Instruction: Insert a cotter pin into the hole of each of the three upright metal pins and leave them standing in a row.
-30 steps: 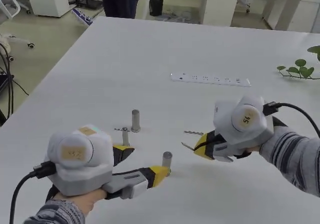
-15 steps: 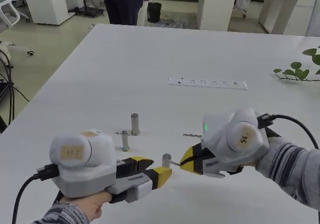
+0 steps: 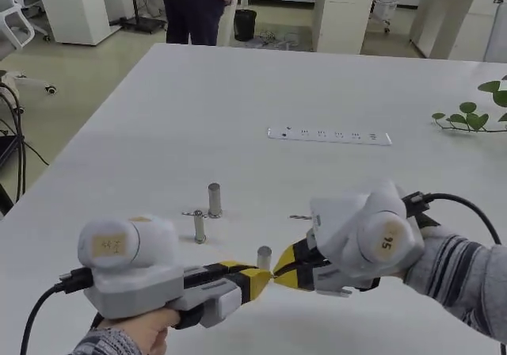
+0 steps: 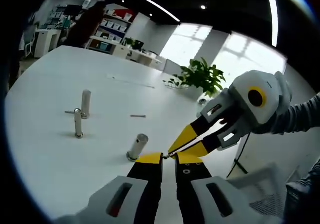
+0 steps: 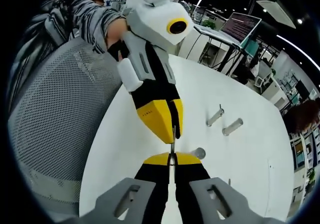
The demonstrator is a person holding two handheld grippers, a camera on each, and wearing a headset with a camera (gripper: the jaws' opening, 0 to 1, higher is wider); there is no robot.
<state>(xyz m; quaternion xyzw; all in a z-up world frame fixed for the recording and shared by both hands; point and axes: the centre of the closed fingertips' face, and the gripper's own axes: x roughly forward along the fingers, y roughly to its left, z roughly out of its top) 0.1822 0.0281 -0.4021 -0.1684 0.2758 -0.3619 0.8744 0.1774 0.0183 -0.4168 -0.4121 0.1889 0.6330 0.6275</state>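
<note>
The right gripper [image 3: 287, 269] has been brought in from the right since the earlier frame. It is now set tip to tip with the left gripper [image 3: 258, 276], just beside the near pin [image 3: 264, 255], on the person's side of it. The cotter pin [image 5: 173, 143] is pinched in the right fingers. Its free end is taken between the left fingers, which are pressed together on it. It is judged light, thin, slippery and easily bent. It should be held short, near one end, with the other end left free for the hole.
</note>
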